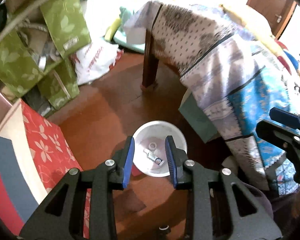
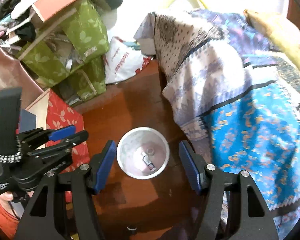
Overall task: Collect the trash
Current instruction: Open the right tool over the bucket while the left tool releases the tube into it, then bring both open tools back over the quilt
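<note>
Holding small tube (image 2: 149, 163) and cap (image 2: 150, 151): white bucket (image 2: 130, 172); both jaws released, empty.

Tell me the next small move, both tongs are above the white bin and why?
Probably swing both tongs away to look for more trash. The left tongs and right tongs hold nothing, and a small tube and cap already lie inside the bin on the floor, so this drop looks finished.
</note>
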Demonstrator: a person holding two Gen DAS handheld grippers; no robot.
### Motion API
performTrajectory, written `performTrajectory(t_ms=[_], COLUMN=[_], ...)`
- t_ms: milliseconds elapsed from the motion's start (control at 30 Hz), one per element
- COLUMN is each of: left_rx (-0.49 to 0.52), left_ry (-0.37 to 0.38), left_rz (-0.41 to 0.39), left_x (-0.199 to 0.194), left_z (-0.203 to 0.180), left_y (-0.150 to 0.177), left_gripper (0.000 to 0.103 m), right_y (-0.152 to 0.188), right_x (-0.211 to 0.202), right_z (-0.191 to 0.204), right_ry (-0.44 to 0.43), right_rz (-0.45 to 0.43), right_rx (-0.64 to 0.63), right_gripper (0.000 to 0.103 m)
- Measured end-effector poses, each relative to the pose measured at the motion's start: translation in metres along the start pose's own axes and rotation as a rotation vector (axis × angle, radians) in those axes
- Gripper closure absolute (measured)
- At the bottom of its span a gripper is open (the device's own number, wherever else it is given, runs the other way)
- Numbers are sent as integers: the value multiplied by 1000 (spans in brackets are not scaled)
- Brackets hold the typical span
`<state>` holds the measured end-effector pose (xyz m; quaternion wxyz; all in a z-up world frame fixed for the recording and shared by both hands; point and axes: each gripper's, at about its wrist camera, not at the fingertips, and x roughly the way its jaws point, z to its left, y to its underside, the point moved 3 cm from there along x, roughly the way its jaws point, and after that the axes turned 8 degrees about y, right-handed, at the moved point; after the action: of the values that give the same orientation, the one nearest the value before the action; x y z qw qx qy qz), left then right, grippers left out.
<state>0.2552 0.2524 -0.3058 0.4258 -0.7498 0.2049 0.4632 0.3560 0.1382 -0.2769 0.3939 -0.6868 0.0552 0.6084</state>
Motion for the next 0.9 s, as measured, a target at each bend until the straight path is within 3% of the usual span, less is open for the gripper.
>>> performTrajectory(t_ms=[500,900], left_rx=[168,307], left_ry=[94,243], left_rz=[-214,-236], left_x=[-118,-126], left_z=[-103,-231], left_y=[-6,-7], left_gripper=[60,56], right_y=[22,69], right_x=[-133,-207], right_z=[-59,-146], right_ry=[111,248], right_rz=[-240,-346], right_rx=[149,285], right_gripper=[42,42])
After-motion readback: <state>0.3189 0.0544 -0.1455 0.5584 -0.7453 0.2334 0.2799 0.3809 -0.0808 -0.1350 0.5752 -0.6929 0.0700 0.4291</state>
